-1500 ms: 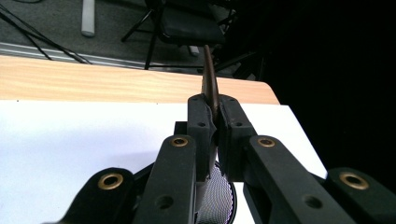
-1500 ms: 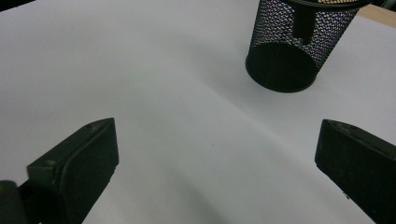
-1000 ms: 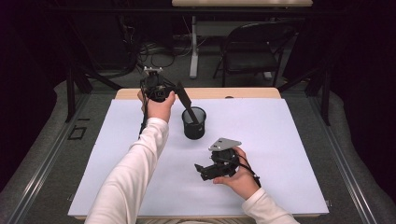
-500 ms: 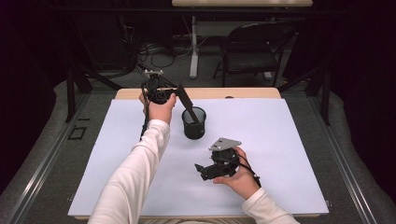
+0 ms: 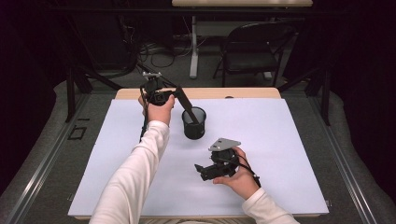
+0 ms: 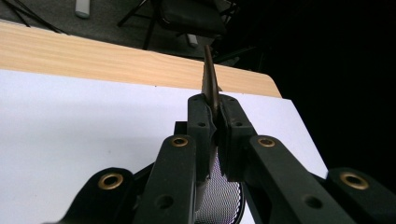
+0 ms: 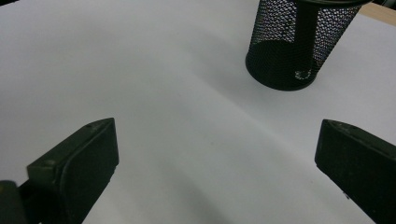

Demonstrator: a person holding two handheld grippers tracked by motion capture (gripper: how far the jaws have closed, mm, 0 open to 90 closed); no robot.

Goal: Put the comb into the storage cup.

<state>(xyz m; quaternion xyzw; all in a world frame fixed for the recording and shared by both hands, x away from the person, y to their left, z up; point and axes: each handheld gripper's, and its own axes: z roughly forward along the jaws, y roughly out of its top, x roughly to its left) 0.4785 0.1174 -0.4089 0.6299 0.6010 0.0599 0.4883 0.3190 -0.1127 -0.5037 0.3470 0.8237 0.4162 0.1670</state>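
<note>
Since a second ago, barely shifted: left tool (image 5: 186, 103) and its thin dark strip (image 6: 210, 84), both kept over the mesh cup (image 5: 194, 123).

Strip pinched between the pressed-together jaws of the left tool, one end poking out past the pads (edge-on in the left gripper view), the other slanting down into the cup's mouth. Cup upright on the white sheet (image 5: 280, 140) covering the wooden worktop (image 5: 247, 93). Right tool (image 5: 200, 170) near the front, jaws spread wide, nothing between them, well apart from the cup.
</note>
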